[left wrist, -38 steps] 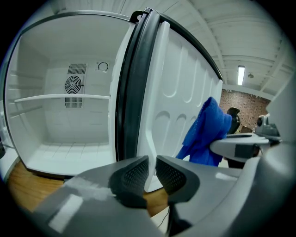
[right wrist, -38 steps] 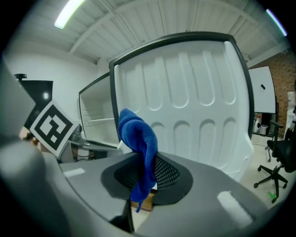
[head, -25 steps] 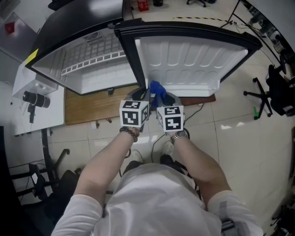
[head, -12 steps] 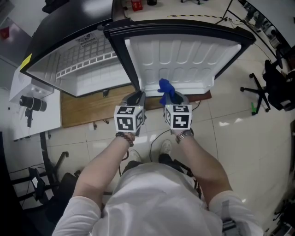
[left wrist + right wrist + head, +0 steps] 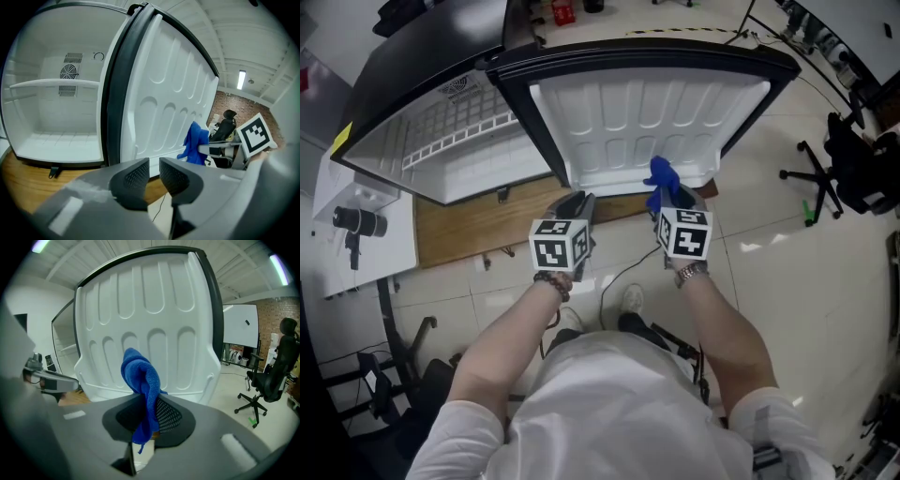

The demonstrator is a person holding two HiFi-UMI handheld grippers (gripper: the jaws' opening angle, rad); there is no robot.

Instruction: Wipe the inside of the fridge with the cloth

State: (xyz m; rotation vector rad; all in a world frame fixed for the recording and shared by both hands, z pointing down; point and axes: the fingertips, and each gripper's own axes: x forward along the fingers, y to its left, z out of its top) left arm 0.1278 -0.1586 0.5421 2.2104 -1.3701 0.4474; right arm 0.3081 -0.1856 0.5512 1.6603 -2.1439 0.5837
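The fridge [image 5: 459, 141] stands on a platform [image 5: 459, 230]; its door [image 5: 647, 103] right of it; the cloth [image 5: 661, 175] before the door.

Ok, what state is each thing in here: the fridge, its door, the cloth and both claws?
fridge: open, nothing seen stored inside.
fridge door: swung wide open.
cloth: bunched up, pinched in the right claw.
right claw: shut on the cloth.
left claw: jaws slightly apart, have just been opening, nothing between them.
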